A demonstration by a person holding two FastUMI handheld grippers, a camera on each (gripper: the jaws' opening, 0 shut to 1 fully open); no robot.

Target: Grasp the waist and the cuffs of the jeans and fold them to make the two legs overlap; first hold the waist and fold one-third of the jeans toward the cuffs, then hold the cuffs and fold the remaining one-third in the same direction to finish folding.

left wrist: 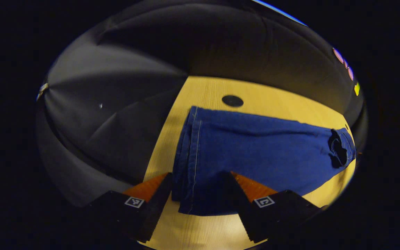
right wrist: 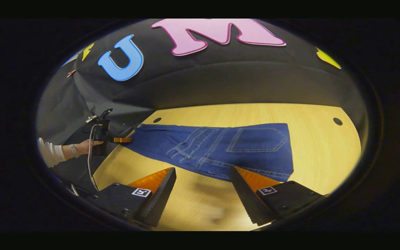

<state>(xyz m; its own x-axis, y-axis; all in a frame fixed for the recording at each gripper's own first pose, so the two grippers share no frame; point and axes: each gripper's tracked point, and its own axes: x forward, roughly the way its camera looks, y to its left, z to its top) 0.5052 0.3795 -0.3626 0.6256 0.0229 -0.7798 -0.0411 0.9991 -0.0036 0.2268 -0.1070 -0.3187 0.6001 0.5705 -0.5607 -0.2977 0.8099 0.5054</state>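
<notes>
Because the jeans (left wrist: 255, 146) are denim, already doubled leg on leg, I judge them soft and floppy but fairly heavy, with thick seams that give a firm bite; they should drape rather than hold shape, so a pinch at the edge through both layers looks best. In the left gripper view, the left gripper (left wrist: 198, 194) stands wide open with the cuffs (left wrist: 189, 152) lying between its fingers, the stitched hem running away from it; neither finger presses the cloth as far as I can tell. From there the legs stretch ahead and to the right across the table (left wrist: 221, 90) toward the waist (left wrist: 340, 149). In the right gripper view, the right gripper (right wrist: 202, 194) is likewise spread wide and holds nothing, poised just short of the waist, which lies ahead and slightly right with a back pocket (right wrist: 255, 139) facing up. The long axis runs from that waist leftward to the far cuffs, where a hand (right wrist: 85, 146) holds the other gripper.
</notes>
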